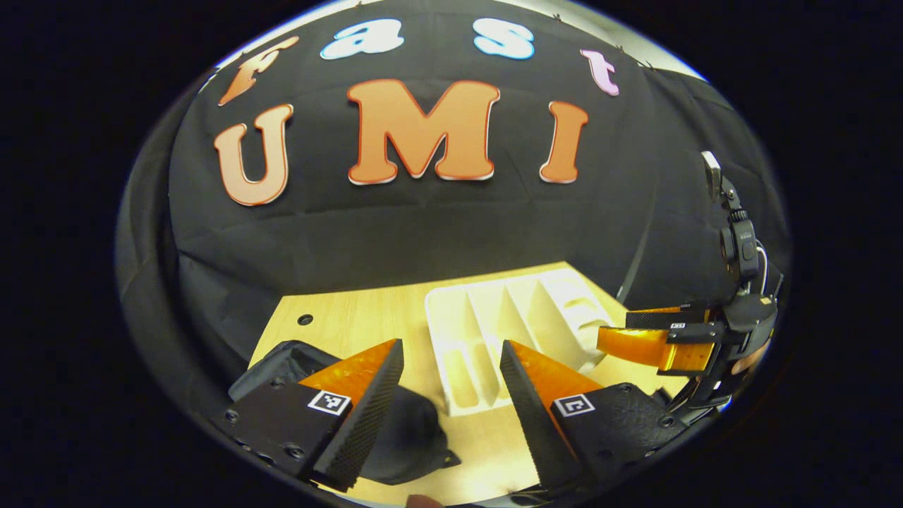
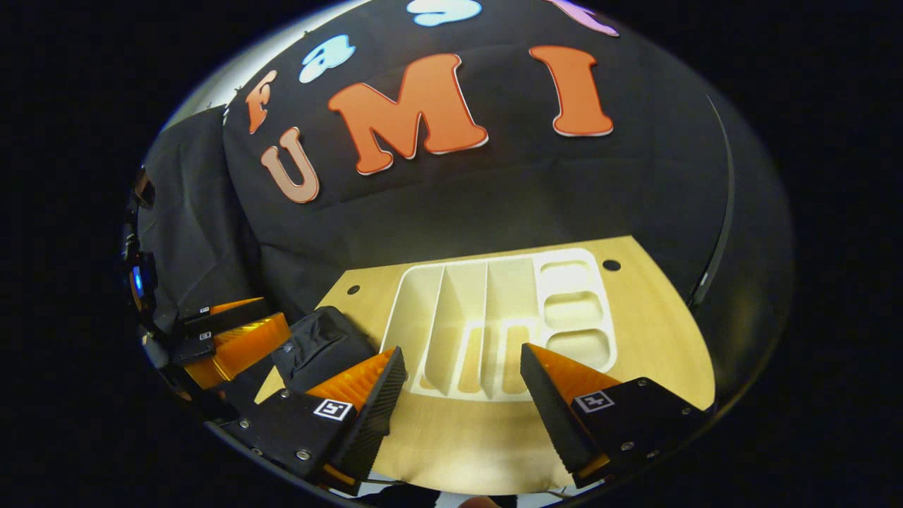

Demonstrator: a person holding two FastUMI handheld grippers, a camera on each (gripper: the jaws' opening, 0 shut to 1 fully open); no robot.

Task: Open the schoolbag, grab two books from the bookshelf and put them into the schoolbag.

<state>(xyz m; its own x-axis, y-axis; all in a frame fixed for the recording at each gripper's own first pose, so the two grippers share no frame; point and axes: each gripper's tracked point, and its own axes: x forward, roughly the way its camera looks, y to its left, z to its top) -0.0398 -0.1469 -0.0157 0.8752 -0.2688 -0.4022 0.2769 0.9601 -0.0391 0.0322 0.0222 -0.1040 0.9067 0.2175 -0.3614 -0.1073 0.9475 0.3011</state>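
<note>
Both grippers hover parted and empty over the bench (image 2: 656, 317): left gripper (image 1: 451, 374) nearest the black schoolbag (image 2: 321, 346) (lying left of the white bookshelf (image 2: 494, 317)), right gripper (image 2: 458, 381) facing its slots.

On the table (image 2: 656, 331), the schoolbag (image 2: 321, 346) lies just left of the bookshelf (image 2: 494, 317).

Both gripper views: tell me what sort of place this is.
Probably a staged recording booth, not a real home: a black cloth wall hangs behind a bare wooden table holding just a white bookshelf and a black schoolbag.
</note>
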